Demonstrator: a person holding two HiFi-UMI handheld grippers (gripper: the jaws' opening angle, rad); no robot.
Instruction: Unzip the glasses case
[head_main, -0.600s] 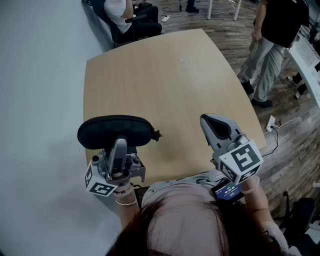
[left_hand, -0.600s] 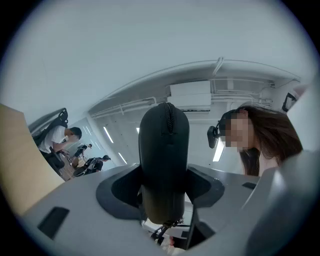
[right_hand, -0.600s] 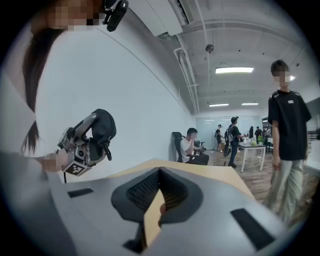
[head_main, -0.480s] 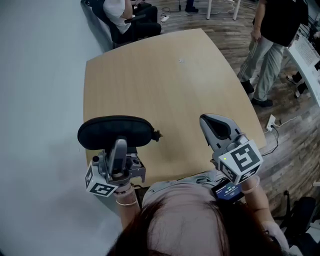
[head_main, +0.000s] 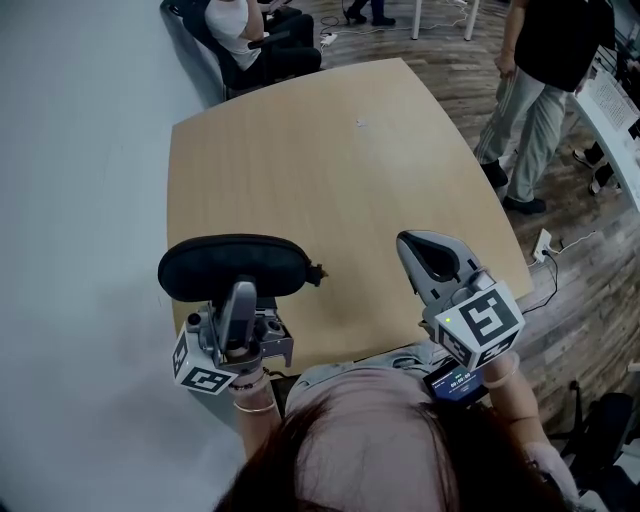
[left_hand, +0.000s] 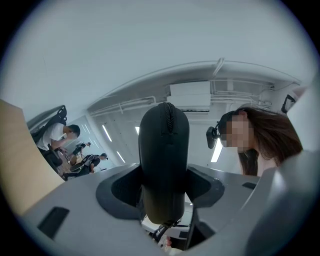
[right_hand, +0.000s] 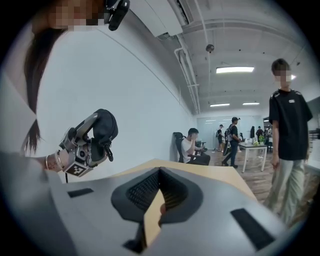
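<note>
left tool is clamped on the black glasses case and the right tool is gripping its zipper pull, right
No. The left tool is clamped on the black glasses case, but the right tool is not gripping its zipper pull: it is shut on nothing, well apart from the case, as the right gripper view shows.

The case (head_main: 232, 266) is matte black, zip included. The table (head_main: 330, 170) is pale tan with a faint wood grain. The left gripper (head_main: 240, 295) and right gripper (head_main: 410, 245) are grey with darker pads. Their cubes (head_main: 483, 322) are white with black square markers. The floor (head_main: 590, 270) is grey-brown planks and the wall (head_main: 70, 150) pale blue-grey. A bystander (head_main: 550, 60) wears a black top and grey trousers.
</note>
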